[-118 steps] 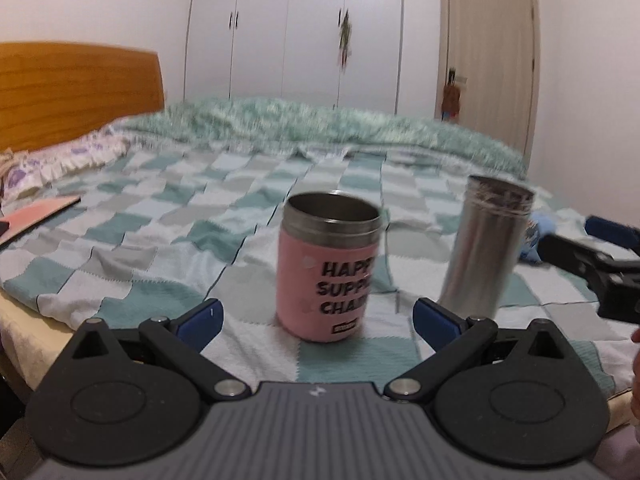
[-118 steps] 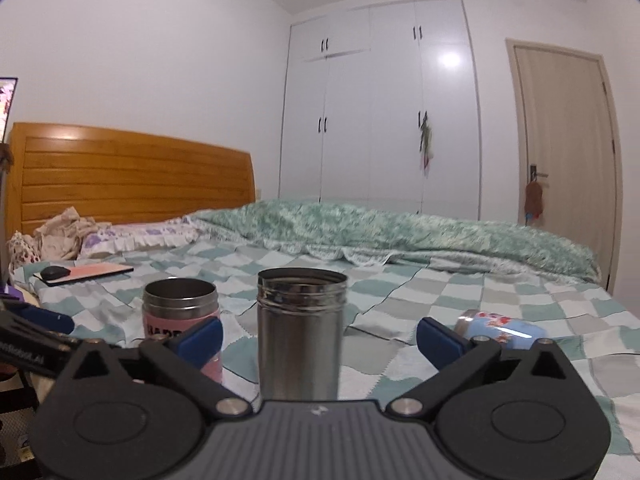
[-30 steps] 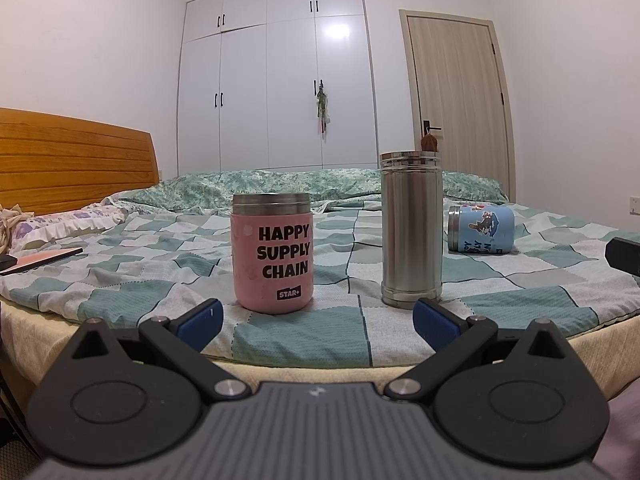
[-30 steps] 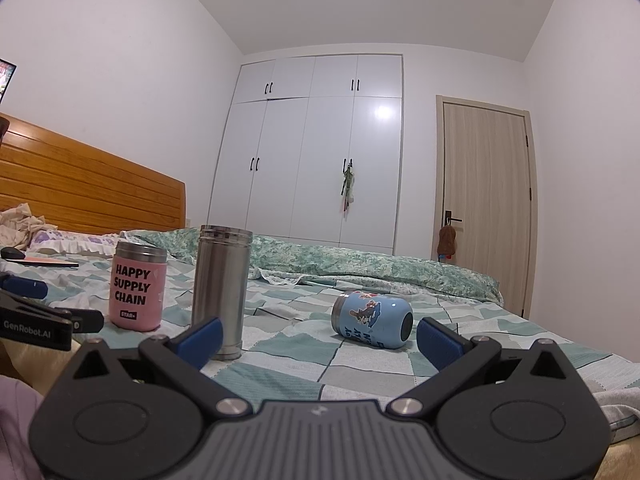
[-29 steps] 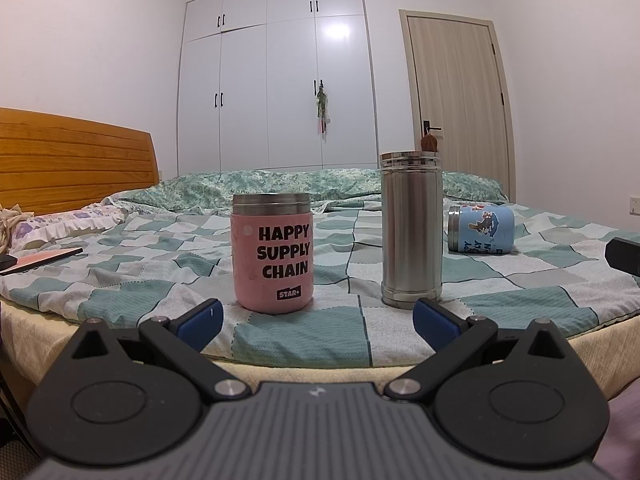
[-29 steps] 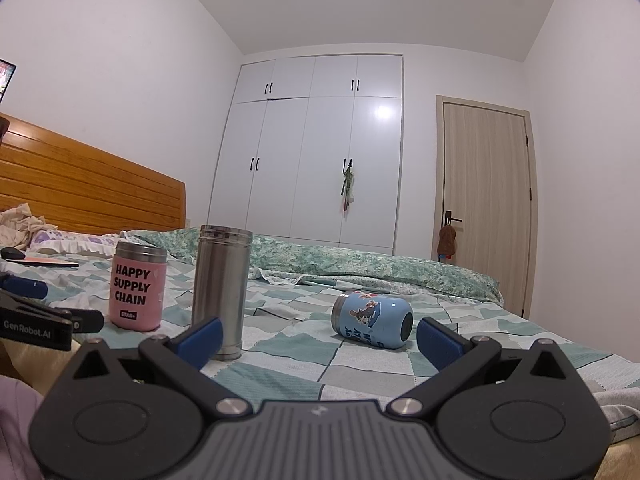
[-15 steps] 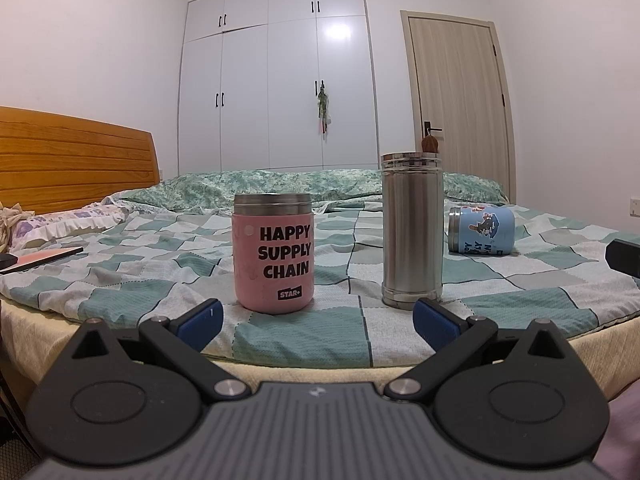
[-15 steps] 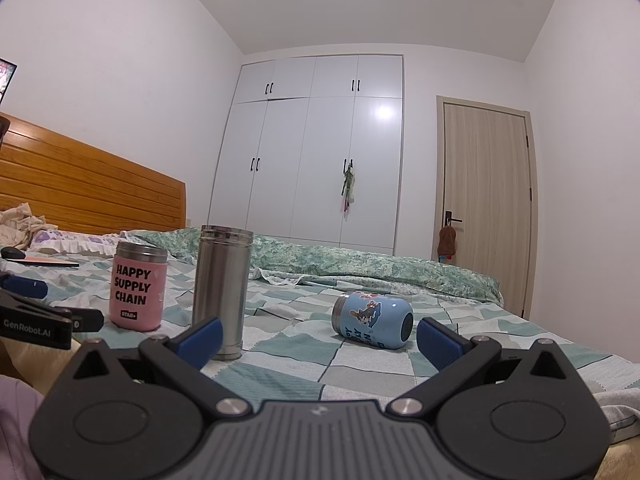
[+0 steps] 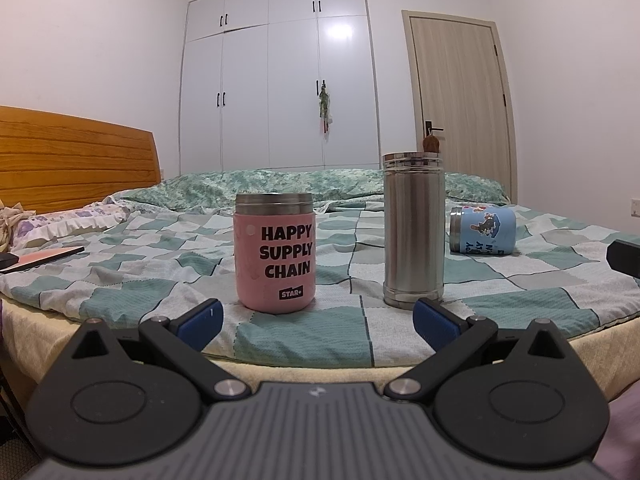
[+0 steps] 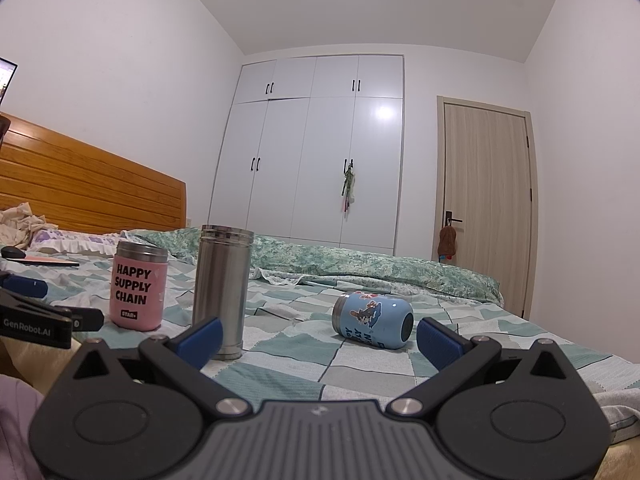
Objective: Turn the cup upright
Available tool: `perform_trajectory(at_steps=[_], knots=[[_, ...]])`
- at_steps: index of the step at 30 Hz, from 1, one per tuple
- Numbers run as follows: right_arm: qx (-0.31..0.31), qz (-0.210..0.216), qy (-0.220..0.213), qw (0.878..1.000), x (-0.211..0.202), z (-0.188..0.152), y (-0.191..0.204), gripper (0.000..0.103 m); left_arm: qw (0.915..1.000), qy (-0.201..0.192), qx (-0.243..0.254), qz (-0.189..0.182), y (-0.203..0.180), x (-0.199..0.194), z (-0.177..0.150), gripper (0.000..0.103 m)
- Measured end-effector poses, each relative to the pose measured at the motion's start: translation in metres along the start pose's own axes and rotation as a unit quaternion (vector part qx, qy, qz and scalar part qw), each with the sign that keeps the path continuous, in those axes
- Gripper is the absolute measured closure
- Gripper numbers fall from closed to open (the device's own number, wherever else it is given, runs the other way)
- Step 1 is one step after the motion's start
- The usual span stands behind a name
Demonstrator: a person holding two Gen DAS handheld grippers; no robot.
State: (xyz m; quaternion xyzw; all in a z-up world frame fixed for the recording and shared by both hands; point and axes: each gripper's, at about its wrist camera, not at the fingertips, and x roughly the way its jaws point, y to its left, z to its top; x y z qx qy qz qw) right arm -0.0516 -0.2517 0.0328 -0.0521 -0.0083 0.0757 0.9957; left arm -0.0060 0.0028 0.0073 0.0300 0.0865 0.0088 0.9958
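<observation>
Left tongs (image 9: 316, 320): held low and level at the near edge of the bed (image 9: 304, 340), pointing across it; blue-padded fingers spread wide, nothing between them. The pink cup and the steel flask stand beyond the tips, apart from them.

Right tongs (image 10: 318, 338): likewise low and level at the bed edge, to the right of the left tongs, aimed toward the blue cup; fingers spread wide, empty. Blue cup lies beyond the right fingertip, not touched.

Blue cup (image 10: 374, 325) (image 9: 482, 230): task item. Lies on its side on the checked bedspread, steel rim turned toward the flask, dark base toward the right; printed lettering reads upside down. Well to the right of the steel flask, apart from it.

Steel flask (image 9: 414, 228) (image 10: 222, 290): tall plain cylinder, upright, between the pink and blue cups.

Pink cup (image 9: 275, 252) (image 10: 138, 286): upright, steel rim on top, lettered "HAPPY SUPPLY CHAIN"; just left of the flask, not touching.

Headboard (image 9: 76, 164): orange wood, far left.

Wardrobe (image 9: 280, 80): white doors, far wall.

Door (image 9: 460, 108): light wood, right of the wardrobe.
</observation>
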Motion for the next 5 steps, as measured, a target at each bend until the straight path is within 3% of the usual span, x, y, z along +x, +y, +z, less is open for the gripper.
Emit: perform_trajectory(at_steps=[5], knots=[[0.0, 0.0, 0.0, 1.0, 0.0001, -0.0001, 0.0, 0.0, 1.0, -0.001, -0.002, 0.0, -0.0007, -0.0011, 0.0003, 0.0]])
